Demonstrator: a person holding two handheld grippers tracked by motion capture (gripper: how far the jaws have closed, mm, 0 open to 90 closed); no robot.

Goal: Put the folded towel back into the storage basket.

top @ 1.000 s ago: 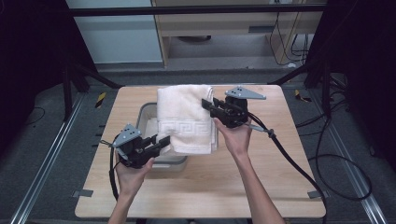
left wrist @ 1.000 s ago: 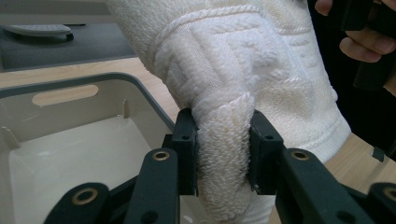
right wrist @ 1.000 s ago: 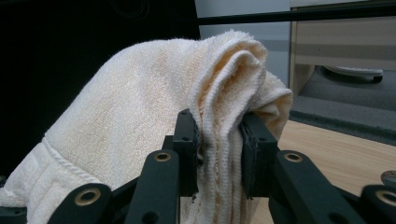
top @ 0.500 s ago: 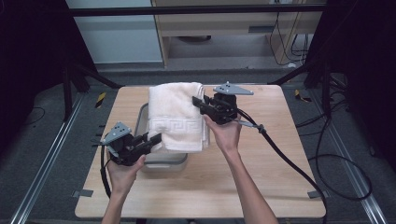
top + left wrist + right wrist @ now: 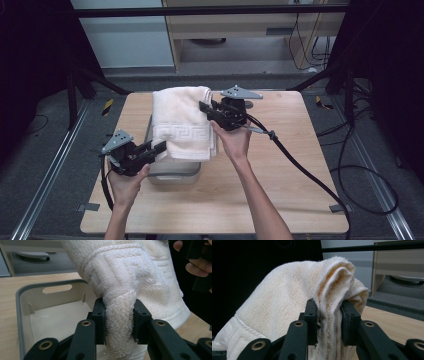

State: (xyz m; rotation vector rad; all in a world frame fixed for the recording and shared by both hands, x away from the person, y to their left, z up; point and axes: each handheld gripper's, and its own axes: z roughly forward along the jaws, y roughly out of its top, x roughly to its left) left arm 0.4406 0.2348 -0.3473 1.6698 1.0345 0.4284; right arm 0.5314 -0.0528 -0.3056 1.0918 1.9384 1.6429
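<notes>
both grippers clamped on the white towel (image 5: 182,125): left gripper (image 5: 150,150) on its near corner, right gripper (image 5: 210,111) on its far edge. towel held folded above the grey bin (image 5: 172,172) on the wooden table (image 5: 280,200).

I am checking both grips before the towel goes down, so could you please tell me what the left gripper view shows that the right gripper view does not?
The left gripper view alone shows the grey bin under the towel, with a handle slot in its wall, and the person's other hand on its gripper. The right gripper view alone shows the towel's folded layers edge-on and a wooden cabinet beyond the table. Both show black jaws shut on the white towel, above the wooden table.
</notes>
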